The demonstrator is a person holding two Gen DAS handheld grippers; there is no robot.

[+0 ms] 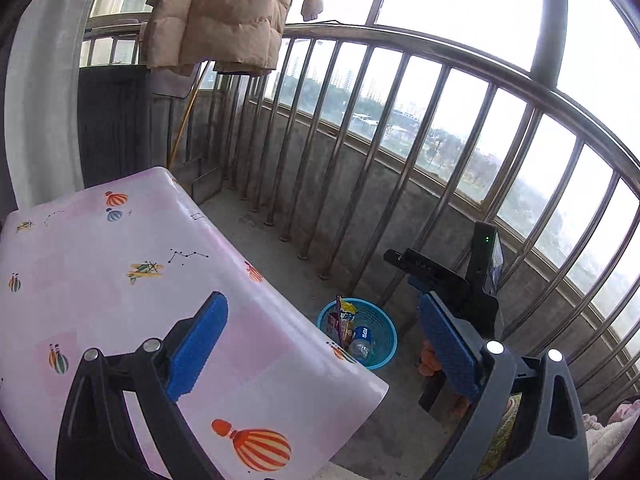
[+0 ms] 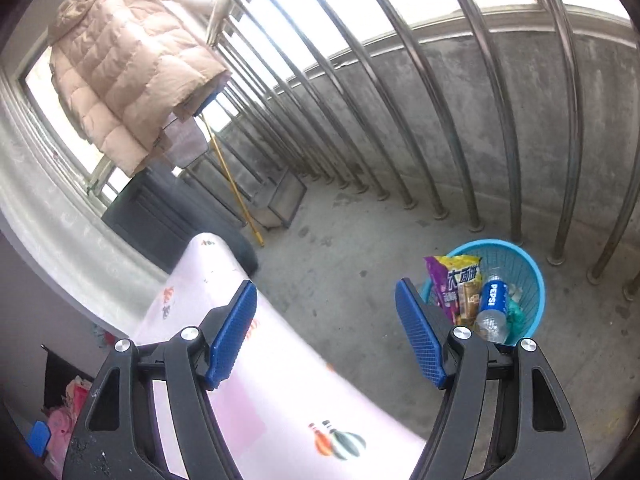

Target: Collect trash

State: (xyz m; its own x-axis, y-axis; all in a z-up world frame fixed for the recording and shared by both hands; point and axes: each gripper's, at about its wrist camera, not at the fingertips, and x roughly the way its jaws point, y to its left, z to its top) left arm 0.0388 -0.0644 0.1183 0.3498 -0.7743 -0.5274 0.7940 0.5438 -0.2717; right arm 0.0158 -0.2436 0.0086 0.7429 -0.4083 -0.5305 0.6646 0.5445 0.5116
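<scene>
Since both grippers are raised above the table with nothing between their blue pads, we judge the collecting to be close to finished, at least as far as these views reach. Our left gripper has its jaws spread wide and bare. Our right gripper also stands apart, somewhat less widely, and carries nothing.

Ahead of and below the right gripper, just past its right pad, sits the blue basket on the concrete floor beside the railing. Inside it we see a purple and yellow snack bag standing upright, a Pepsi bottle leaning next to it, and some crumpled greenish wrapping against the far wall of the basket. From the left gripper the same basket lies forward and below, past the table's edge, between the two pads.

Under the left gripper the patterned cloth shows only its printed balloons and planes; we find no loose trash on the visible part. What lies behind us, or on the table's hidden near corner, we cannot tell. A padded coat hangs well ahead.
</scene>
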